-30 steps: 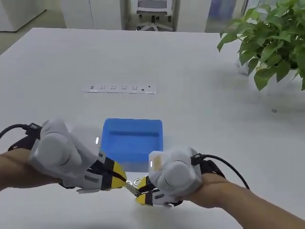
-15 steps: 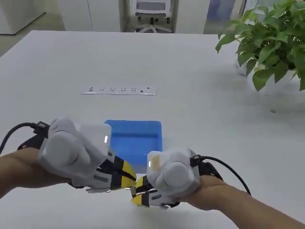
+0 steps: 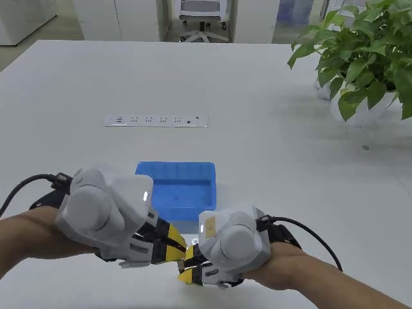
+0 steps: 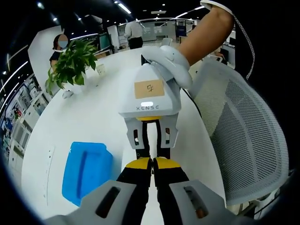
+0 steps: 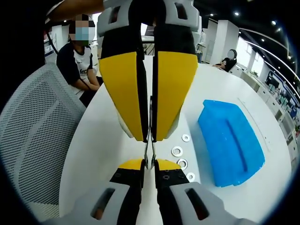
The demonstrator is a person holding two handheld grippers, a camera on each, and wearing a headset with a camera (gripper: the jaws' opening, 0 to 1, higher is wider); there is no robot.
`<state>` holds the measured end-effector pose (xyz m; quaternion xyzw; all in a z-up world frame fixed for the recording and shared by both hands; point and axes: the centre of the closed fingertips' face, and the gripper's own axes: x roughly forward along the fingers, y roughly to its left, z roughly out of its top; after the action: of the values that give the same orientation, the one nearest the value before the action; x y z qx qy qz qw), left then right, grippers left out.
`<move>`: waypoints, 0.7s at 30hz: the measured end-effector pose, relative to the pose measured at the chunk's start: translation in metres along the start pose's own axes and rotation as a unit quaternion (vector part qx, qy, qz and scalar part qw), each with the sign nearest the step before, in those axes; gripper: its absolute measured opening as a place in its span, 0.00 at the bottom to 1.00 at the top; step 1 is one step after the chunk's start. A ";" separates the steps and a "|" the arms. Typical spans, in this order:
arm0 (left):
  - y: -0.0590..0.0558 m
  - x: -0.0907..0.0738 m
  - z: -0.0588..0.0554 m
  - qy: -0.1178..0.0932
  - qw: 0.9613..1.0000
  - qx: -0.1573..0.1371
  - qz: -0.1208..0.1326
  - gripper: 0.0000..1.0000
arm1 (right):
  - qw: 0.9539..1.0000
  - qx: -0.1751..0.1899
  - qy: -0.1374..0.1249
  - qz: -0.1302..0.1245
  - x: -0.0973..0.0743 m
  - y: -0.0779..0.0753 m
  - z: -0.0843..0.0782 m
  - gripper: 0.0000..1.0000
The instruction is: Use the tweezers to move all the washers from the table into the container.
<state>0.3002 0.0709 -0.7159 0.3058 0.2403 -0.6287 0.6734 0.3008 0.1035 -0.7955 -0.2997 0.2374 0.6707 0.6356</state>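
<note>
Four washers (image 5: 177,151) lie on the surface (image 5: 101,140) just beside the container (image 5: 229,140). Left claw (image 4: 153,164) and right claw (image 5: 149,165) meet tip to tip, both clamped on tweezers (image 5: 149,151), mostly hidden between them.

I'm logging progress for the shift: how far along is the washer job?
Done: nothing visible; the blue container looks empty. In hand: the tweezers sit in the shut jaws of both the left hand-held gripper and the right hand-held gripper. To do: four washers lie on the table beside the container.
</note>
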 end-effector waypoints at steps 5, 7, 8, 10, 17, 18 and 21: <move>0.001 0.000 0.001 -0.008 1.000 -0.002 -0.001 0.06 | 1.000 0.002 -0.001 -0.001 -0.001 -0.001 0.000 0.11; 0.001 -0.001 0.002 -0.009 1.000 -0.001 -0.001 0.06 | 1.000 0.003 -0.003 -0.002 -0.001 -0.001 0.000 0.11; 0.002 -0.001 0.002 -0.010 1.000 -0.001 -0.001 0.06 | 1.000 0.003 -0.004 -0.003 -0.001 -0.002 0.001 0.11; 0.003 -0.003 0.003 -0.012 1.000 -0.002 0.000 0.06 | 1.000 0.002 -0.005 -0.005 -0.002 -0.004 0.002 0.11; 0.010 -0.008 0.002 -0.013 1.000 0.004 0.006 0.06 | 1.000 0.000 -0.012 -0.015 -0.003 -0.014 0.007 0.12; 0.011 -0.009 0.001 -0.012 1.000 0.005 0.008 0.06 | 1.000 0.000 -0.012 -0.016 -0.002 -0.016 0.008 0.12; 0.012 -0.010 0.000 -0.012 1.000 0.005 0.007 0.06 | 1.000 -0.001 -0.012 -0.018 -0.002 -0.018 0.009 0.12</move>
<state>0.3115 0.0776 -0.7075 0.3033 0.2272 -0.6283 0.6794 0.3179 0.1095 -0.7868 -0.2965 0.2234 0.6629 0.6501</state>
